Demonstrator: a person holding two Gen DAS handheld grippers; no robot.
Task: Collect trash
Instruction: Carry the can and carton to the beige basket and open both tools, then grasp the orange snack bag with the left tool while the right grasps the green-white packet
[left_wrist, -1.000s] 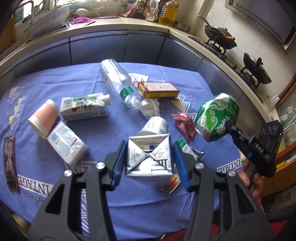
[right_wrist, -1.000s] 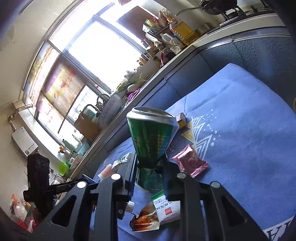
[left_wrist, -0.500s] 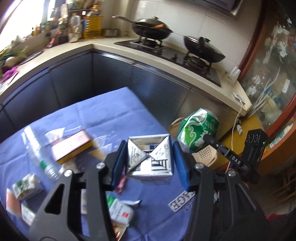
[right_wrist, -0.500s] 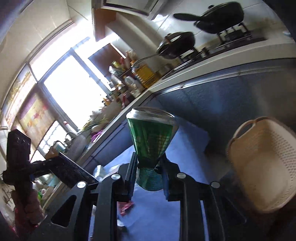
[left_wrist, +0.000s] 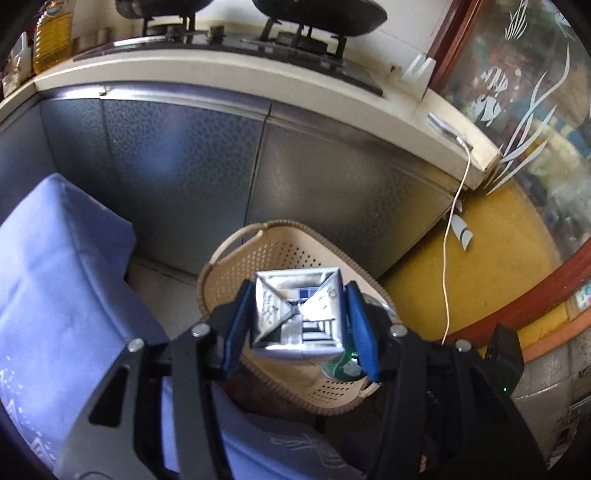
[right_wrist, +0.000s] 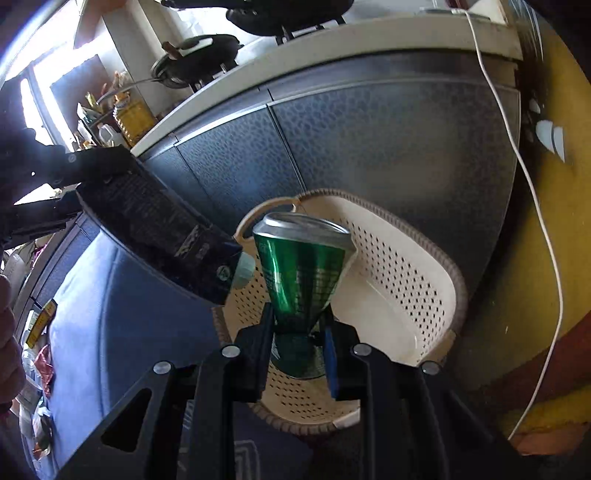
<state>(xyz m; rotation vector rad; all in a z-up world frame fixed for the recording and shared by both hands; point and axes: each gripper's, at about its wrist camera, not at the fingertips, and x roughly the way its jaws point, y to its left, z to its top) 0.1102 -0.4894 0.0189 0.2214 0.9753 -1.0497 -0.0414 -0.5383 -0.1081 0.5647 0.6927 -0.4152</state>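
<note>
Both jaws clamped: your left gripper (left_wrist: 299, 325) holds the carton (left_wrist: 297, 314), your right gripper (right_wrist: 299, 343) the green can (right_wrist: 303, 273); you have swung both from table to above the basket (left_wrist: 236, 269), ready for release.

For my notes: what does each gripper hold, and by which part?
Left gripper: silver-white folded carton, clamped by two opposite sides. Right gripper: crushed green metal can, pinched at its squashed lower end.
</note>
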